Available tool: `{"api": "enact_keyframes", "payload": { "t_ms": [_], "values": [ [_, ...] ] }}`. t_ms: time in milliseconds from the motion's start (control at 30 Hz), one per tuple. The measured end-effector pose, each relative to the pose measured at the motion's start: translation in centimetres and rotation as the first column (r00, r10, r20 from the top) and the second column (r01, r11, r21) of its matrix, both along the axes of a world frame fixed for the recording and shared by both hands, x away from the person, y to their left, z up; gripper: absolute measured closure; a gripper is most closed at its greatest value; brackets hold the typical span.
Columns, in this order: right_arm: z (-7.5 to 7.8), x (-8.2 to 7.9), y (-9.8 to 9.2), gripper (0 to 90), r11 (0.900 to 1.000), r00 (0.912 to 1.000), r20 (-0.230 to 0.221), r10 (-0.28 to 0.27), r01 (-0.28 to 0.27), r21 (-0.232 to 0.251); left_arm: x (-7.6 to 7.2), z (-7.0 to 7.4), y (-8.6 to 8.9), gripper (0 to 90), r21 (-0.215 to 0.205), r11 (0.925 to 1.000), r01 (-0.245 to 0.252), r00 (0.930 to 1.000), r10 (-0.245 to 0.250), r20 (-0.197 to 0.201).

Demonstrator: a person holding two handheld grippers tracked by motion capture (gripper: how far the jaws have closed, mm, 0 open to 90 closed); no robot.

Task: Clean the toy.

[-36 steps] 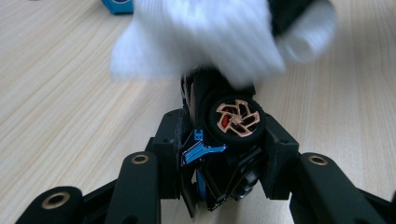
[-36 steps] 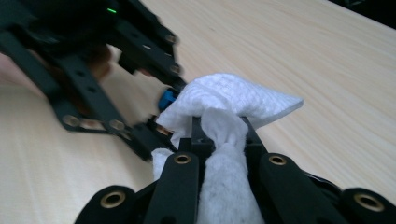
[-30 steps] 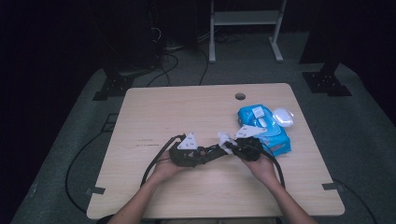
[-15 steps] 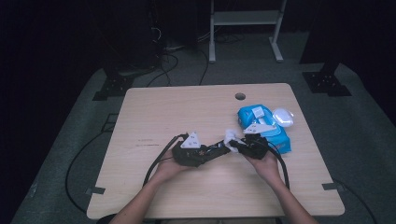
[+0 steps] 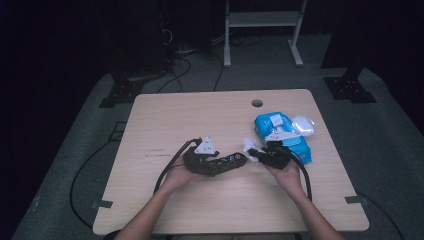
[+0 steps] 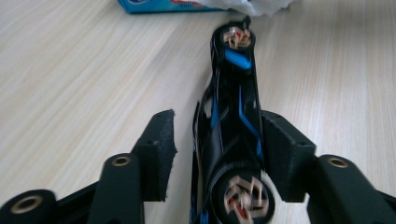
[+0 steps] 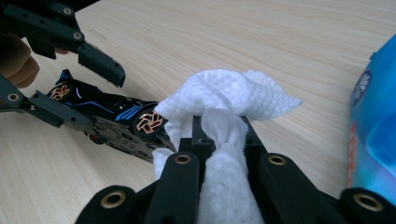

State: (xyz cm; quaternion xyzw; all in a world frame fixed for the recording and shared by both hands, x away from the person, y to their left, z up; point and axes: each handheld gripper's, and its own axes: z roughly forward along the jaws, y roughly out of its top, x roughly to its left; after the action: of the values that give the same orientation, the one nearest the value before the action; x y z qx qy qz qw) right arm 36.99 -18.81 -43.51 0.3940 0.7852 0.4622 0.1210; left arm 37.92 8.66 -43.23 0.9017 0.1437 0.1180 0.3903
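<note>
A black toy car [image 6: 233, 93] with blue stripes and copper wheels lies lengthwise between the jaws of my left gripper [image 6: 219, 119]. The jaws have just been opening: the left pad stands clear of the car, while the right one is close beside it. In the high view the car [image 5: 227, 161] and left gripper [image 5: 235, 161] are at the table's front middle. My right gripper [image 7: 219, 126] is shut on a crumpled white wipe [image 7: 224, 93], just right of the car's wheel [image 7: 148, 122]. The right gripper [image 5: 252, 152] faces the left one.
A blue pack of wipes [image 5: 280, 127] lies right behind the right hand, with a white lid or pad [image 5: 303, 125] beside it. The wooden table [image 5: 200, 115] has a cable hole [image 5: 257, 103] at the back. Cables trail off the front-left edge.
The left jaws have spread apart from the car. The right gripper with the wipe has drawn a little to the right, away from the left gripper.
</note>
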Motion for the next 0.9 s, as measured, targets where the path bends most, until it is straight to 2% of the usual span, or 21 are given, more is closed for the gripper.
{"api": "enact_keyframes", "payload": {
  "t_ms": [100,267,367,433,500,600,667,800,900],
  "values": [
    [0.0,-0.1,-0.4,81.7,1.000,1.0000,0.001,-0.003,0.003,0.001,0.5,0.3,-1.4,45.3,0.031,0.9995,0.008,0.9999,-0.007,-0.016],
    [-0.5,-0.2,-0.3,81.6,1.000,0.9999,-0.012,0.010,-0.010,0.008,1.0,0.1,-3.6,45.9,0.106,0.9942,0.016,0.9990,-0.012,-0.042],
    [-0.8,-0.1,-0.1,81.6,1.000,0.9997,-0.023,0.011,-0.011,0.019,1.4,-0.2,-4.7,47.7,0.164,0.9865,0.009,0.9979,0.001,-0.065],
    [-1.0,0.2,0.0,81.6,0.999,0.9993,-0.035,0.011,-0.010,0.034,1.6,-0.2,-5.2,50.2,0.183,0.9830,0.016,0.9957,0.001,-0.092],
    [-1.3,0.5,0.2,81.7,0.999,0.9987,-0.047,0.019,-0.017,0.039,1.5,-0.2,-5.6,55.8,0.208,0.9782,0.006,0.9968,0.010,-0.080],
    [-1.5,0.6,0.6,81.7,0.999,0.9979,-0.060,0.025,-0.022,0.049,1.8,0.1,-5.6,58.7,0.209,0.9778,0.018,0.9951,0.003,-0.099],
    [-1.5,0.7,0.4,81.7,0.998,0.9976,-0.061,0.031,-0.027,0.062,1.7,0.2,-5.3,58.9,0.185,0.9822,0.030,0.9955,-0.013,-0.094],
    [-0.8,0.5,-0.2,81.7,0.987,0.9953,-0.070,0.067,-0.056,0.152,0.9,0.9,-4.6,59.0,0.131,0.9903,0.046,0.9981,-0.041,-0.046],
    [0.6,0.0,-0.4,81.7,0.973,0.9950,-0.039,0.092,-0.082,0.217,0.3,1.9,-4.0,59.0,0.081,0.9955,0.049,0.9988,-0.048,-0.009]
  ]
}}
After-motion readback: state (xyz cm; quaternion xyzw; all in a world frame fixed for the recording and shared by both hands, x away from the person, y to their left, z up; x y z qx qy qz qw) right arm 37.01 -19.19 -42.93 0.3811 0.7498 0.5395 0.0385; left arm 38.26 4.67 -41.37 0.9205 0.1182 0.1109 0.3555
